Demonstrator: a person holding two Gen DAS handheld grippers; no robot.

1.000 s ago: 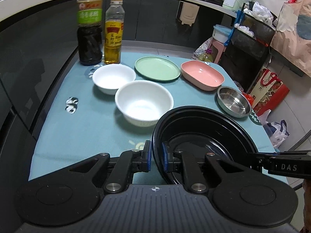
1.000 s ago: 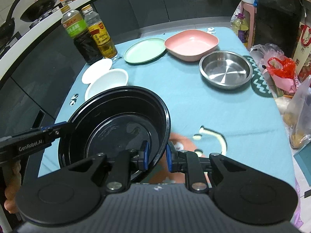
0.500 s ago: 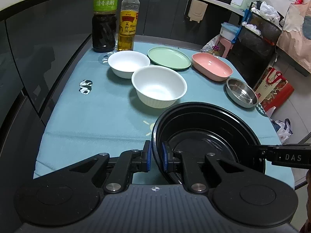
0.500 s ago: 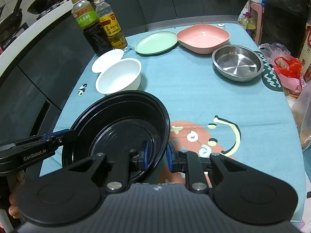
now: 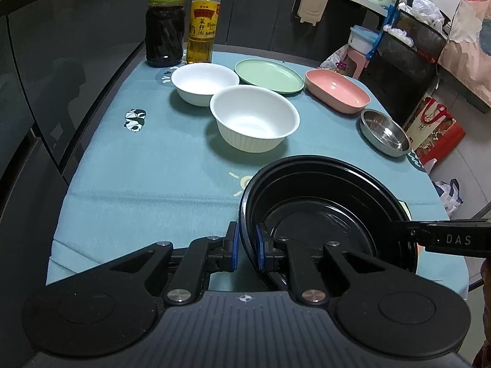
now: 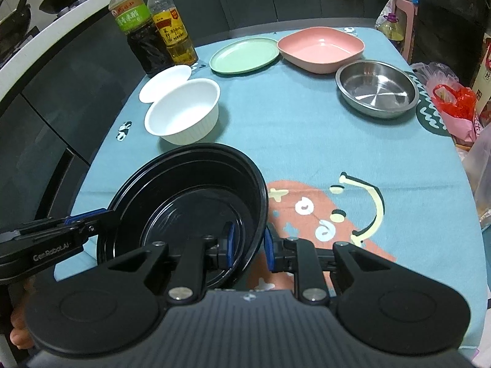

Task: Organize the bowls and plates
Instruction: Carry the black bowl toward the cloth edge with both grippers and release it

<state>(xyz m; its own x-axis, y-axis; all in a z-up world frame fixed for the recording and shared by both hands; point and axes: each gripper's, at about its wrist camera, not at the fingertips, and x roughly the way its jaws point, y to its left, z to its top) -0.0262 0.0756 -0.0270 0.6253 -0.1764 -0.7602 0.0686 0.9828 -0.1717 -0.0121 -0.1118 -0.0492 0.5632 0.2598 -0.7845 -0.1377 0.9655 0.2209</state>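
While you hold the black bowl (image 5: pixel 330 214) by its rim from both sides, it sits low over the near end of the teal tablecloth (image 5: pixel 147 165), whether touching or just above cannot be told; your left gripper (image 5: pixel 244 247) pinches the near-left rim, one pad inside, one outside; your right gripper (image 6: pixel 248 247) clamps the opposite rim likewise. Step in hand, by judgement: carrying or placing this bowl for stacking; next move calls for both grippers travelling level and together. Beyond it: ribbed white bowl (image 5: pixel 254 119), nearest and likeliest obstacle; small white bowl (image 5: pixel 205 83); green plate (image 5: pixel 269 75); pink dish (image 5: pixel 337 94); steel bowl (image 5: pixel 385 136); vinegar bottle (image 5: pixel 165 20) and oil bottle (image 5: pixel 202 20) at the far edge.
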